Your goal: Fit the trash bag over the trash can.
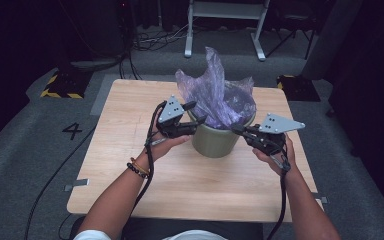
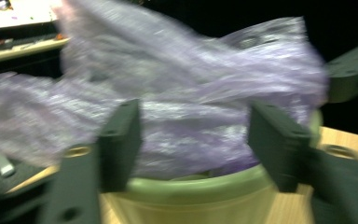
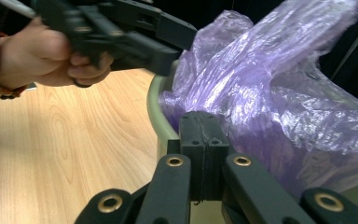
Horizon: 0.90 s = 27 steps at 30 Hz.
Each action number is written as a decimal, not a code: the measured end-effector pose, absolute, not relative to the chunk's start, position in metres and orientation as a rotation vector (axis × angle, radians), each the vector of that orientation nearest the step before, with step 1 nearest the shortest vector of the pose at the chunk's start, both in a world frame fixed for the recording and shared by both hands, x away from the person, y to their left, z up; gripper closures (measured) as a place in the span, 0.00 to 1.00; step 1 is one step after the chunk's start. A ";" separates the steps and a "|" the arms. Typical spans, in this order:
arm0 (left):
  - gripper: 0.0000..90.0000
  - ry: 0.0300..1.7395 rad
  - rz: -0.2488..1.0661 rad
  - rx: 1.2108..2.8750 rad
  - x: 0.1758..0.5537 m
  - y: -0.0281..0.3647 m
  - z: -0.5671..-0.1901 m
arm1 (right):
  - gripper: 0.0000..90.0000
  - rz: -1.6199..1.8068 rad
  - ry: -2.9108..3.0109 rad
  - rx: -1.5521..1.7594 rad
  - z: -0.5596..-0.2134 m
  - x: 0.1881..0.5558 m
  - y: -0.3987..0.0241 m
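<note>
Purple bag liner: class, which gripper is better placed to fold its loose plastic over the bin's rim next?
Probably the left gripper: its jaws stand open facing the loose purple bag above the green bin. The right gripper is shut at the rim.

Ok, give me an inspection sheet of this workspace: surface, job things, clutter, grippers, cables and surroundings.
Surface: light wooden table, bare around the bin.
Job's things: green bin upright at the table's middle; purple plastic bag sits in it, bunched and rising above the rim.
Clutter: nothing seen.
Grippers: left gripper at the bin's left rim, fingers apart with the bag in front of them, not pressing it; right gripper at the right rim, fingers closed together against the bag's edge by the rim; whether film is pinched cannot be told.
Cables: one black cable trails from each gripper along the forearm; more lie on the floor behind.
Surroundings: grey carpet with a marked 4, a white frame at the back.
</note>
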<state>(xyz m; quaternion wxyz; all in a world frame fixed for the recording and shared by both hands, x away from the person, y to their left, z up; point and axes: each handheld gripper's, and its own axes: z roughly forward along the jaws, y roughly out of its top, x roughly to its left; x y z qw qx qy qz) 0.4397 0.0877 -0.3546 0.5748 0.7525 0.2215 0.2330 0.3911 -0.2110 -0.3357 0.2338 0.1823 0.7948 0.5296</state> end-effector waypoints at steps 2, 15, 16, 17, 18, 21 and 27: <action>0.69 0.514 0.560 1.787 0.442 0.088 -0.355 | 1.00 1.457 2.179 0.503 -0.337 0.389 -0.213; 1.00 0.493 0.636 1.829 0.445 0.095 -0.359 | 0.61 1.444 2.106 0.593 -0.336 0.384 -0.233; 1.00 0.489 0.637 1.832 0.445 0.096 -0.358 | 0.56 1.438 2.091 0.616 -0.335 0.385 -0.233; 1.00 0.487 0.642 1.834 0.445 0.096 -0.358 | 0.51 1.444 2.066 0.646 -0.331 0.385 -0.233; 1.00 0.480 0.645 1.839 0.445 0.096 -0.358 | 0.47 1.454 2.055 0.645 -0.329 0.386 -0.233; 1.00 0.469 0.644 1.840 0.444 0.096 -0.358 | 0.38 1.439 2.031 0.661 -0.318 0.389 -0.226; 1.00 0.426 0.642 1.824 0.438 0.099 -0.356 | 0.33 1.397 2.067 0.691 -0.303 0.410 -0.198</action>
